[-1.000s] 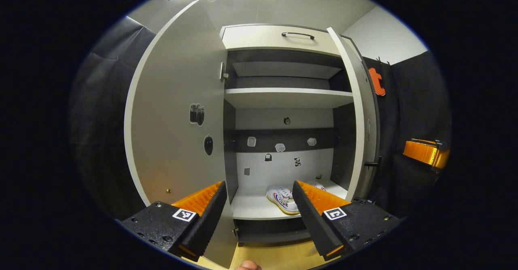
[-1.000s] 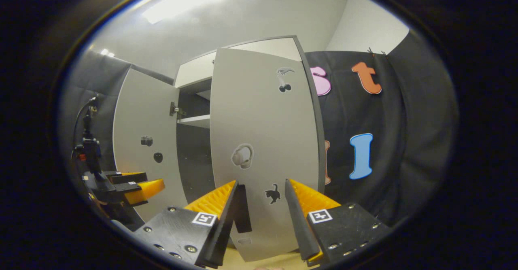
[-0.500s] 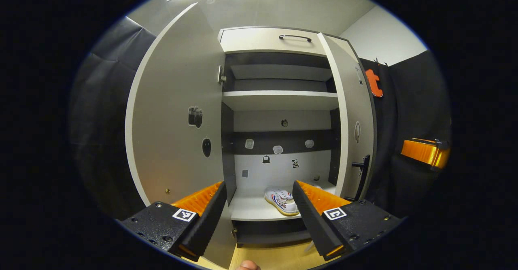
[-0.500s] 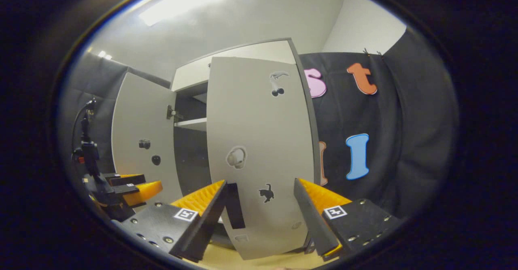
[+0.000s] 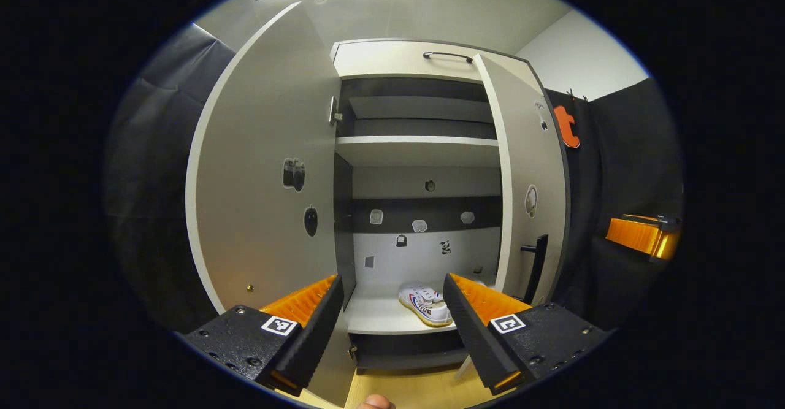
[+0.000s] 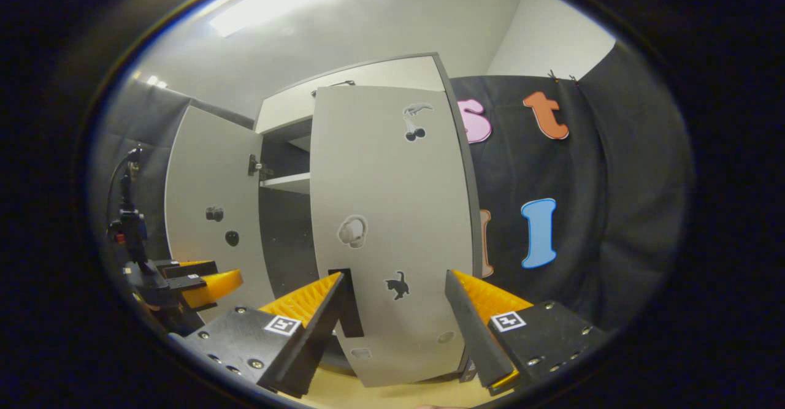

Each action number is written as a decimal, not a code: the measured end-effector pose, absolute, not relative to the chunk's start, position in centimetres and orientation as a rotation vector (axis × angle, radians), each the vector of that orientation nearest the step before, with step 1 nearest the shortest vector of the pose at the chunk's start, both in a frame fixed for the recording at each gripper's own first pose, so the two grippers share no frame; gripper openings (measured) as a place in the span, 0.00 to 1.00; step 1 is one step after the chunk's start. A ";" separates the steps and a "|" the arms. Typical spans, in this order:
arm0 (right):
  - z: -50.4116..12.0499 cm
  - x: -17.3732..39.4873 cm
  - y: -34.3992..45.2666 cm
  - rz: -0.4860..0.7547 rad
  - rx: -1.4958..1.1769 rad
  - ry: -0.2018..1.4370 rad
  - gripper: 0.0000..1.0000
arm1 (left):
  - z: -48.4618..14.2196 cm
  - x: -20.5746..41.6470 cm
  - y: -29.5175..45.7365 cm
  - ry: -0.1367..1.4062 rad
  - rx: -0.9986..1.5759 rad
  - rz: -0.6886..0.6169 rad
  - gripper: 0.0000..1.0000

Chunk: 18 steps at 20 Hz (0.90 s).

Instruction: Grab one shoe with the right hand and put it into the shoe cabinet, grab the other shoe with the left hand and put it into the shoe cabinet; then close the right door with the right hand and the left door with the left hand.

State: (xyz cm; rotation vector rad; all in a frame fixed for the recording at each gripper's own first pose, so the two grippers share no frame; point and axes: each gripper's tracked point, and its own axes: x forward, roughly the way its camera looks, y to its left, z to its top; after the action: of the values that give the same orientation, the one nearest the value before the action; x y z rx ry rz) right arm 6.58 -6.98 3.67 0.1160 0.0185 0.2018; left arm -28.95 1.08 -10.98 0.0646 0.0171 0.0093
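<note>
The shoe cabinet (image 5: 423,59) stands open in front of me. A white shoe (image 5: 423,303) lies on its lower shelf (image 5: 380,317). My left gripper (image 5: 392,326) hangs open in front of that shelf, holding nothing. The left door (image 5: 264,170) is swung wide. The right door (image 5: 527,170) stands partly closed, its black handle (image 5: 536,262) facing out. In the right gripper view, my right gripper (image 6: 392,329) is open close against the outside of the right door (image 6: 392,213), with the handle (image 6: 346,301) beside its left finger. The left gripper (image 6: 196,277) shows far left.
An upper shelf (image 5: 417,145) crosses the cabinet, and a drawer front with a handle (image 5: 448,55) sits on top. Black cloth wall (image 6: 582,182) runs to the right of the cabinet. The wooden floor (image 5: 417,390) shows below. The right gripper (image 5: 641,237) shows at the far right.
The right door has swung further towards closed, now hiding more of the cabinet's right side. My right gripper's fingers have spread a little wider. The left gripper has hardly moved.
</note>
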 end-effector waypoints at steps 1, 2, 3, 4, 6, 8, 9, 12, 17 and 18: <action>3.6 6.6 -7.0 0.202 0.115 0.020 0.96 | -11.0 -29.0 1.1 0.016 0.064 0.009 0.99; 3.6 6.6 -7.0 0.203 0.115 0.021 0.96 | -10.9 -28.9 1.0 0.014 0.063 0.008 0.99; 3.5 6.6 -7.0 0.203 0.115 0.022 0.96 | -10.9 -28.9 0.9 0.012 0.062 0.008 0.99; 3.5 6.7 -7.2 0.201 0.115 0.023 0.96 | -11.0 -28.8 1.0 0.011 0.061 0.009 0.99; 3.5 6.9 -7.3 0.200 0.116 0.026 0.96 | -10.9 -28.9 0.9 0.007 0.058 0.011 0.99; 3.3 7.0 -7.4 0.204 0.117 0.028 0.96 | -10.7 -29.0 0.7 0.003 0.050 0.010 0.99; 3.3 7.2 -7.4 0.206 0.117 0.029 0.96 | -10.6 -29.2 0.8 0.004 0.043 0.011 0.98; 3.3 7.4 -7.1 0.223 0.119 0.030 0.96 | -9.4 -30.3 0.9 -0.001 0.017 0.024 0.99; 2.6 8.0 -5.9 0.276 0.138 0.048 0.97 | -6.3 -34.4 2.2 -0.012 -0.001 0.084 0.98; 2.4 8.2 -5.5 0.287 0.143 0.053 0.97 | -5.8 -35.1 3.0 -0.018 0.003 0.111 0.97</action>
State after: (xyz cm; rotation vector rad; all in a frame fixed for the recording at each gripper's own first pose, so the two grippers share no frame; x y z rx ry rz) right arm 8.16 -5.50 2.42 0.1432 0.0533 0.2868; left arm -35.15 3.05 -5.83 0.0025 -0.0177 0.1112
